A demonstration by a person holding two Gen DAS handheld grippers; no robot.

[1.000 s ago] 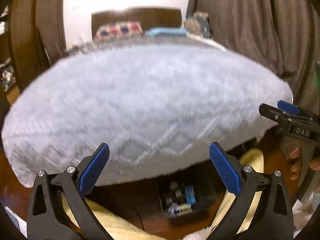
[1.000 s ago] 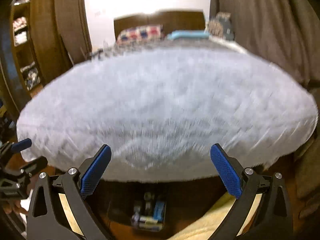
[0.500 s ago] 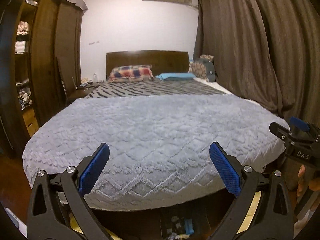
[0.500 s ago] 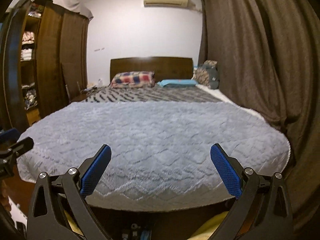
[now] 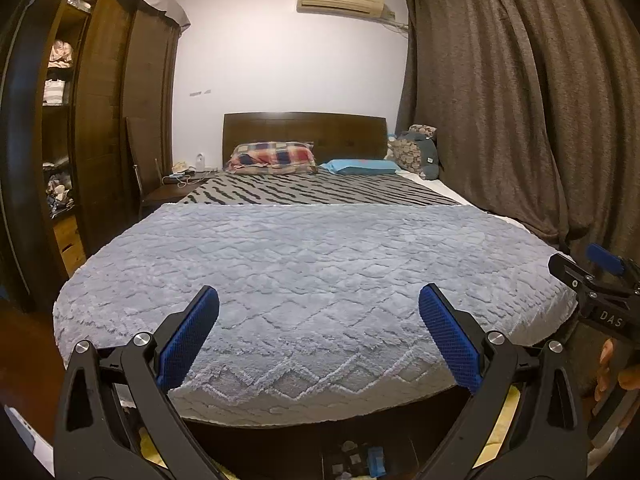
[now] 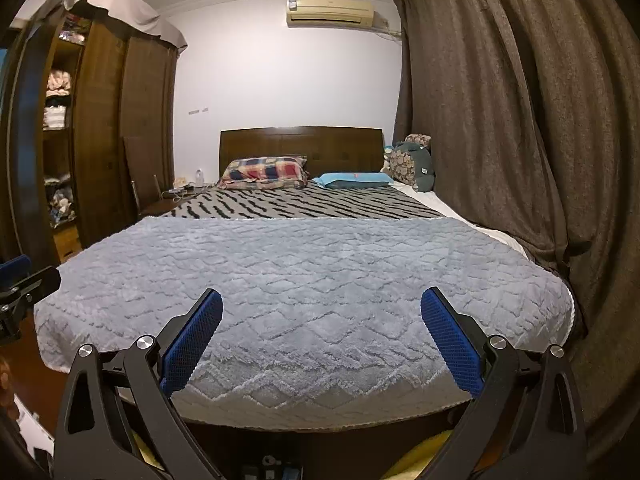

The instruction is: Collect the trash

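Bedroom ahead, and I hold both tools level at the foot of the bed (image 5: pixel 320 184). My left gripper (image 5: pixel 319 322) stands spread wide with nothing between its blue pads, and my right gripper (image 6: pixel 321 322) is the same, released and empty over the near edge of the grey blanket (image 6: pixel 312 280). In the left view I catch the right tool at the far right edge, with fingers of my hand (image 5: pixel 612 372) on its handle. Trash is what I am after, and I see none on the blanket; it lies flat and bare from the near edge to the striped cover (image 5: pixel 320 194) beyond. The only loose bits I can make out sit low under the bed's foot, a small box of odds and ends (image 5: pixel 360 460) with something blue in it, too dim to call rubbish or not. So I judge this a looking-about moment, which fits a search going on or a sweep with the bed already cleared. Any pick would call for a target I can name, and these views give me none for certain.
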